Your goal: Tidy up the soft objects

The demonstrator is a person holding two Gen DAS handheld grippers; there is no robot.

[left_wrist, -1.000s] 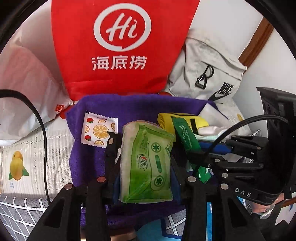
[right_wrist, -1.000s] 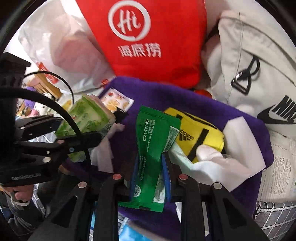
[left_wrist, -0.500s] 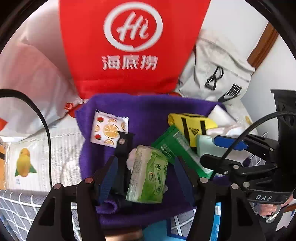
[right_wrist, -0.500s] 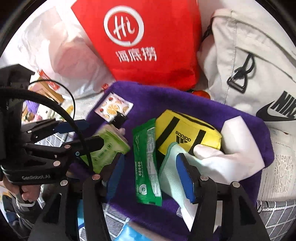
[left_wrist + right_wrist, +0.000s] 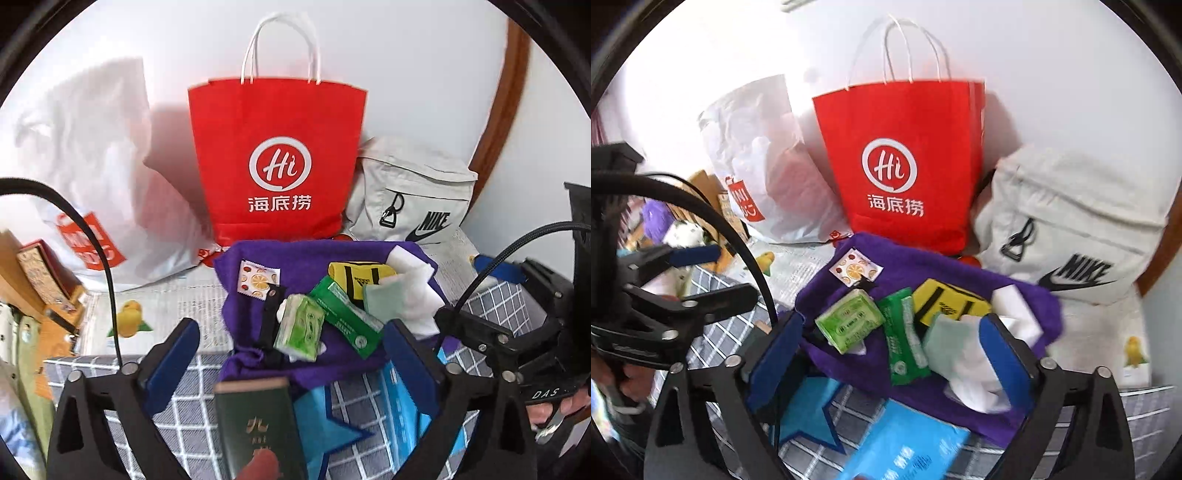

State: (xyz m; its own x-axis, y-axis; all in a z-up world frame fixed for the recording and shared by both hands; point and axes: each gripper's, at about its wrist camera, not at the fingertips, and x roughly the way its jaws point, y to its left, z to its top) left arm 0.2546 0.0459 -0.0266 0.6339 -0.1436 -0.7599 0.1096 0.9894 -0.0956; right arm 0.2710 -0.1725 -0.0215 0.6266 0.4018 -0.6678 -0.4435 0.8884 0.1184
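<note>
A purple towel (image 5: 314,258) (image 5: 923,266) lies on the bed. On it lie a light green tissue pack (image 5: 300,326) (image 5: 849,319), a dark green wipe packet (image 5: 345,317) (image 5: 905,343), a yellow pouch (image 5: 356,275) (image 5: 945,301), a fruit-print sachet (image 5: 258,278) (image 5: 855,271), a white and pale green glove (image 5: 402,295) (image 5: 960,350) and a black clip (image 5: 271,314). My left gripper (image 5: 291,358) is open and empty, pulled back above the towel's near edge. My right gripper (image 5: 890,354) is open and empty, its fingers either side of the packets.
A red paper bag (image 5: 277,162) (image 5: 905,158) stands behind the towel, with a white plastic bag (image 5: 99,177) to its left and a grey Nike bag (image 5: 413,199) (image 5: 1067,229) to its right. A dark green booklet (image 5: 258,424) and blue packets (image 5: 905,443) lie on the checked cover near me.
Both grippers opened, let go of the tissue pack and the wipe packet onto the towel, and drew back and up.
</note>
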